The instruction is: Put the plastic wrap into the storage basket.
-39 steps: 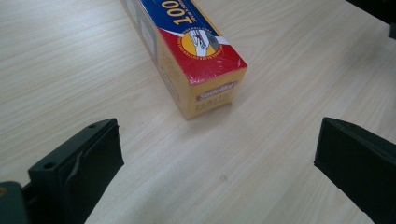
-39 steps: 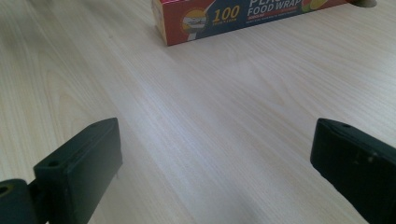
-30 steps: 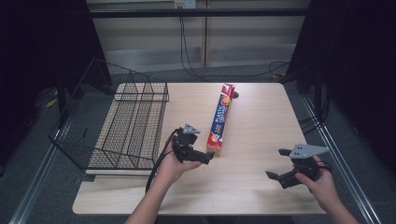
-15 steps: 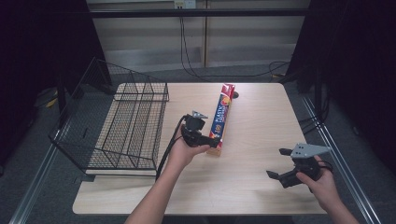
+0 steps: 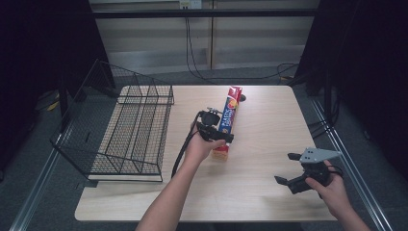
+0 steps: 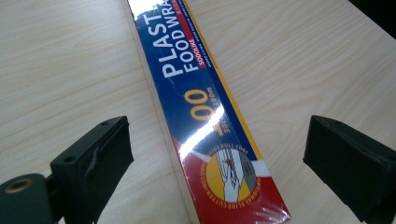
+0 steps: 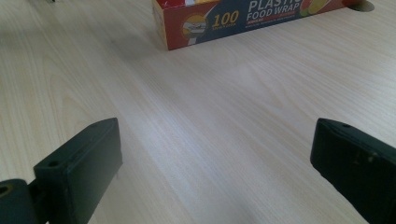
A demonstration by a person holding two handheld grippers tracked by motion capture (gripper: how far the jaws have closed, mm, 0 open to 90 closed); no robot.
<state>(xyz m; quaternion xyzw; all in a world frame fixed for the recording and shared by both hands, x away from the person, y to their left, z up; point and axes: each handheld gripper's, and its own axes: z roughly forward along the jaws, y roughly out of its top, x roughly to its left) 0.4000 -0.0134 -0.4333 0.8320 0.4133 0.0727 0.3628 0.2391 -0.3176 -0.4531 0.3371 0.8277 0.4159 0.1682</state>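
Left tool (image 6: 219,163) astride box (image 6: 205,116), "PLASTIC FOOD WRAP", "100"

Light wood-grain table (image 5: 269,202), rounded corners, centre of room. Grey floor (image 5: 43,192) all round. Back wall (image 5: 159,41) pale panelled, dark rail along top, small white outlet box (image 5: 188,4) at top centre. Black cables (image 5: 192,57) hang from box, run along floor behind table. Dark curtains (image 5: 370,72) both sides. Metal floor rails (image 5: 353,168) flank table. Lighting even, soft glare on tabletop.
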